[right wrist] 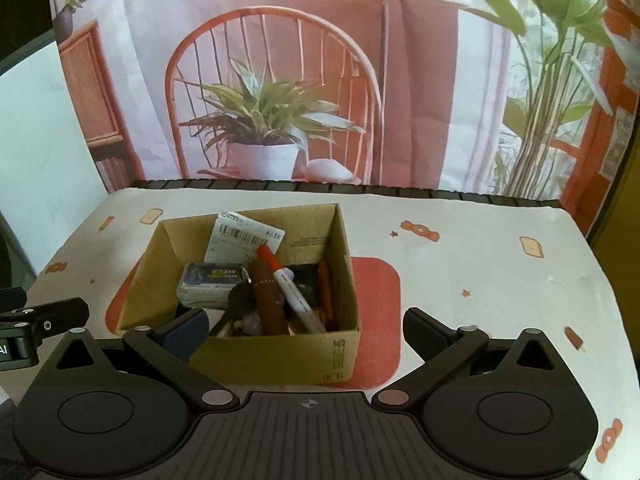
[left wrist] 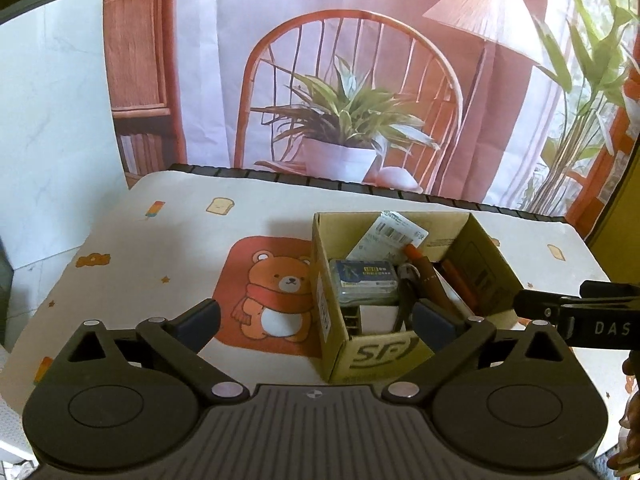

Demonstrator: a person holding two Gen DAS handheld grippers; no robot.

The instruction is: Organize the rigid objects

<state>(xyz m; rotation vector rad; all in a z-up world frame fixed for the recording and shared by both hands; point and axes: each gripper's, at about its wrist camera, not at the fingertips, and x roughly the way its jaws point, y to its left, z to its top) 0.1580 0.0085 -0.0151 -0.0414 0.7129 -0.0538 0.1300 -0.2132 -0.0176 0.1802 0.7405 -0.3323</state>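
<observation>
An open brown cardboard box (right wrist: 256,344), printed with a black logo on its near wall, is set on a cartoon-printed tablecloth (right wrist: 480,264), partly over a red bear patch (left wrist: 276,292). Packed inside the box are seen a clear plastic case (right wrist: 212,284), a barcoded white packet (right wrist: 244,238) leaned on the far wall, a brown tube (right wrist: 270,300) and an orange-capped white marker (right wrist: 294,292). The left gripper (left wrist: 316,318) and right gripper (right wrist: 306,330) are held with jaws spread wide and empty, just before the box.

A staged home-like tabletop: a printed fabric backdrop (right wrist: 420,80) showing a rattan chair, potted plant and lamp hangs behind a table under a cream cartoon-bear tablecloth (left wrist: 160,260), beside a white marbled wall (left wrist: 52,120)
</observation>
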